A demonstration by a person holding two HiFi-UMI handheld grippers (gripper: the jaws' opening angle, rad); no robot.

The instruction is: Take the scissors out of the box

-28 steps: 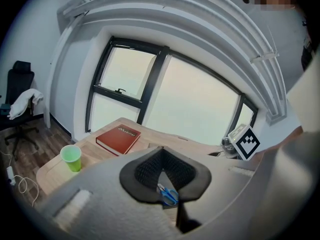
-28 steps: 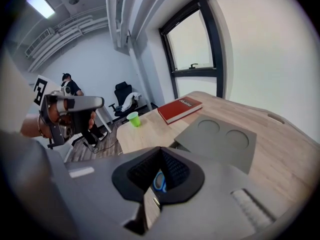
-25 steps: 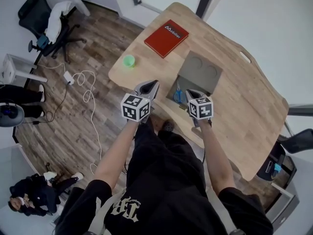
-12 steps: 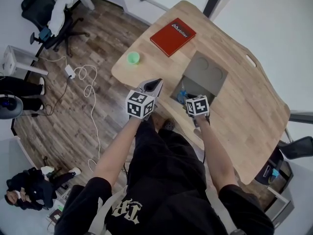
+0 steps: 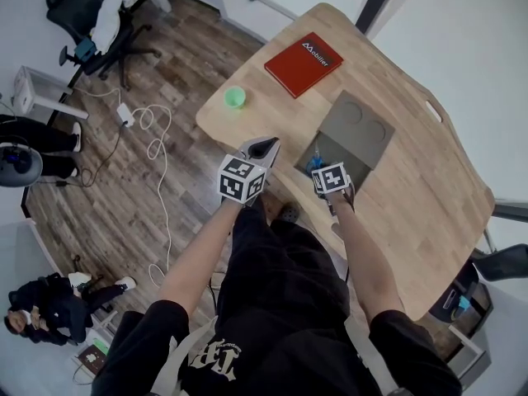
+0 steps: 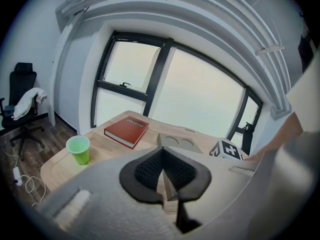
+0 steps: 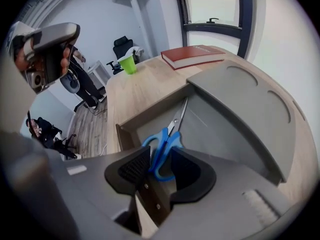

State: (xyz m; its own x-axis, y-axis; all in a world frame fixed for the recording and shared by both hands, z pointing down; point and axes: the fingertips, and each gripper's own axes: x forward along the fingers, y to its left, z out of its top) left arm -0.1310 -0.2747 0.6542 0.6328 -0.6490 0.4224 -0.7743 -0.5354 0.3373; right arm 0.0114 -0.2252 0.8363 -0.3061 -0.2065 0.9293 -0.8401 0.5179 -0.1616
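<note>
The blue-handled scissors lie inside the open grey box near the table's front edge, blades pointing away from me. In the head view only the scissors' blue handles show in the box. My right gripper points steeply down just above the handles. Its jaws are opening, and the handles show between the pads without being pressed. The right gripper hangs over the box's near end. My left gripper is shut and holds nothing. This left gripper hovers left of the box.
The box's grey lid with two round dents leans on the box's far side. A red book and a green cup stand farther back on the wooden table. A chair, cables and people are on the floor at left.
My right gripper has sunk toward the box and tipped further downward. The left gripper has dropped a little beside it.
</note>
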